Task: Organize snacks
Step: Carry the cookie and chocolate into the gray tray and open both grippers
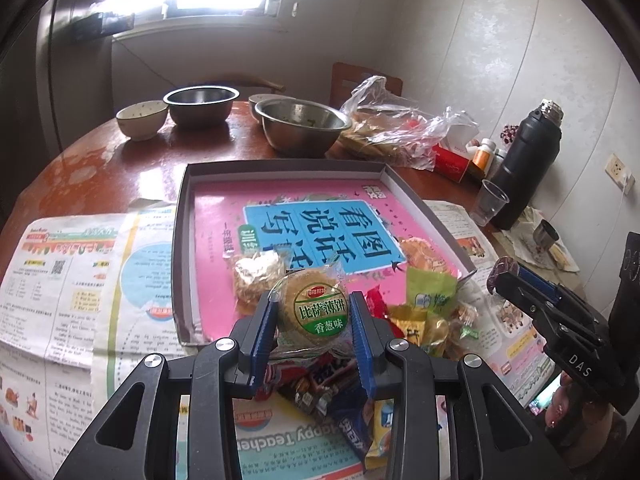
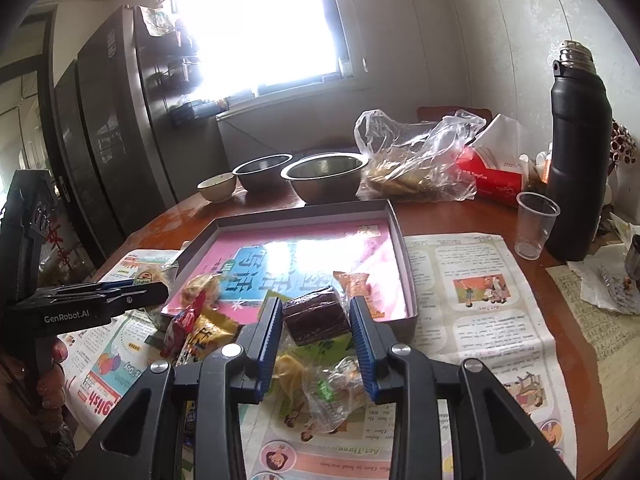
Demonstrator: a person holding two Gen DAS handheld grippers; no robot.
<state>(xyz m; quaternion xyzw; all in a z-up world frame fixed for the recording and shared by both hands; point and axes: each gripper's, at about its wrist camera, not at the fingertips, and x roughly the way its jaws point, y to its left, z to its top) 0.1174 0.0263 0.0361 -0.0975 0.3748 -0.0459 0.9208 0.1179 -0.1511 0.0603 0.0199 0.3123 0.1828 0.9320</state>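
My left gripper (image 1: pixel 313 316) jaws pinching a round cracker pack (image 1: pixel 313 309), label facing me, right gripper (image 2: pixel 313 320) jaws pinching a brown cake block (image 2: pixel 318 315), long axis crosswise between them.

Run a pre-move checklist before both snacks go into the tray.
1. Left hand-held gripper holds the round biscuit pack: ok.
2. Right hand-held gripper holds the dark brown snack: ok.
3. Tray has free space on the pink book: ok.
4. Grip firm enough to carry: cannot tell.
5. Plastic cup stands clear of the tray: ok.
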